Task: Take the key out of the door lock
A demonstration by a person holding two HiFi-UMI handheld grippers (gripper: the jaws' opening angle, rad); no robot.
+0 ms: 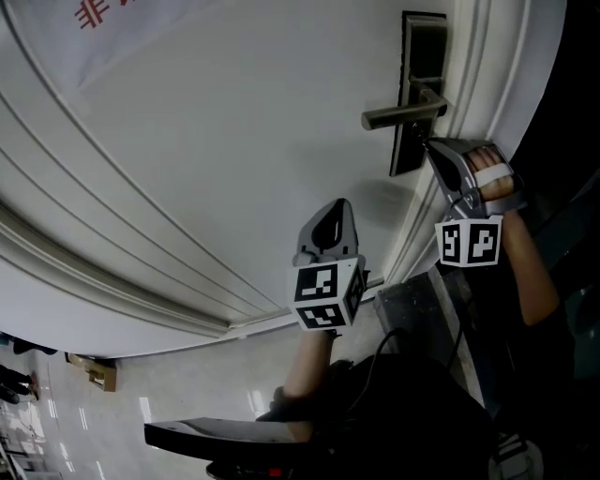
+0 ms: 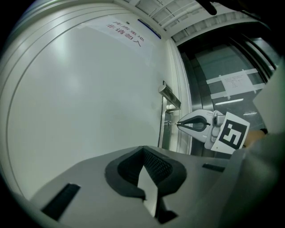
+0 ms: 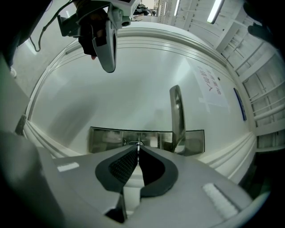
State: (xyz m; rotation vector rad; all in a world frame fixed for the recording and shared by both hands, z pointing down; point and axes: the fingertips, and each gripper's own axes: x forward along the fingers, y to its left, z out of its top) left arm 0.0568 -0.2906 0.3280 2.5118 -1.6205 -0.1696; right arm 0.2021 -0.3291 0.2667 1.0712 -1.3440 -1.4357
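Observation:
A dark metal lock plate [image 1: 423, 56] with a lever handle [image 1: 401, 114] sits on the white door [image 1: 234, 141], near its edge. Below the handle, my right gripper [image 1: 429, 143] has its tips against the lower part of the plate. In the right gripper view its jaws are shut on a thin silver key [image 3: 138, 145] at the keyhole. The left gripper view shows the key [image 2: 170, 124] as a short stub between the right gripper [image 2: 178, 124] and the lock plate [image 2: 166, 116]. My left gripper [image 1: 341, 202] is shut on nothing and points at the bare door, left of the lock.
The door frame mouldings [image 1: 469, 112] run beside the lock. Right of the frame is a dark glass panel [image 2: 222, 75] with a taped paper notice [image 2: 234, 83]. A sign with red characters [image 1: 98, 11] is stuck on the door. Shiny floor [image 1: 169, 394] lies below.

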